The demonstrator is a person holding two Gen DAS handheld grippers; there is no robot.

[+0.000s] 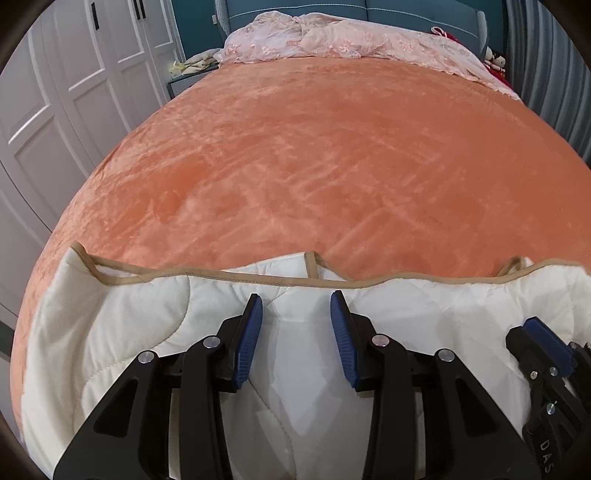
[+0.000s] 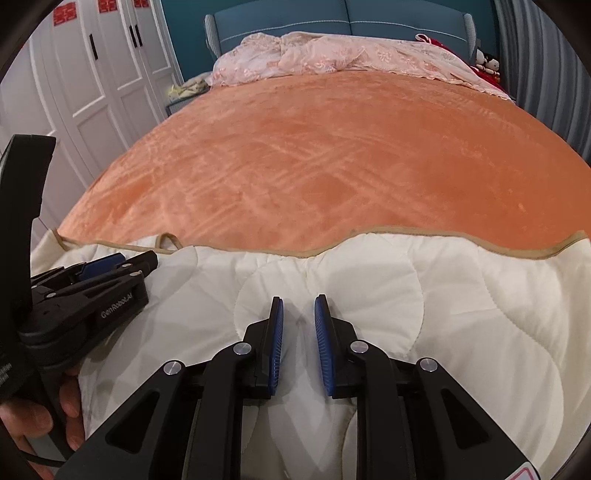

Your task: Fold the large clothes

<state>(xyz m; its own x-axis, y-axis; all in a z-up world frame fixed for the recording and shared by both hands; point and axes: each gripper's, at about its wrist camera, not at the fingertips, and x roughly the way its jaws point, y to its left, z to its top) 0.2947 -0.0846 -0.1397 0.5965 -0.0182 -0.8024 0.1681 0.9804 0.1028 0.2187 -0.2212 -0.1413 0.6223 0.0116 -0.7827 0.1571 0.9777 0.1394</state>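
A cream quilted cover point(image 1: 129, 325) with tan binding lies bunched along the near edge of the bed; it also shows in the right wrist view point(image 2: 461, 302). My left gripper point(image 1: 296, 306) is open, its blue pads spread above the quilt with nothing between them. It shows from the side in the right wrist view point(image 2: 125, 264). My right gripper point(image 2: 299, 310) is open with a narrower gap, over a fold of the quilt, gripping nothing. Its tip shows at the right of the left wrist view point(image 1: 539, 332).
An orange plush blanket point(image 1: 314, 155) covers the bed. Crumpled pink lace bedding point(image 1: 332, 40) lies at the teal headboard point(image 2: 351, 22). White wardrobe doors point(image 1: 74, 74) stand left. A nightstand with clutter point(image 1: 192, 70) sits by the headboard. Plush toys point(image 2: 487, 62) sit far right.
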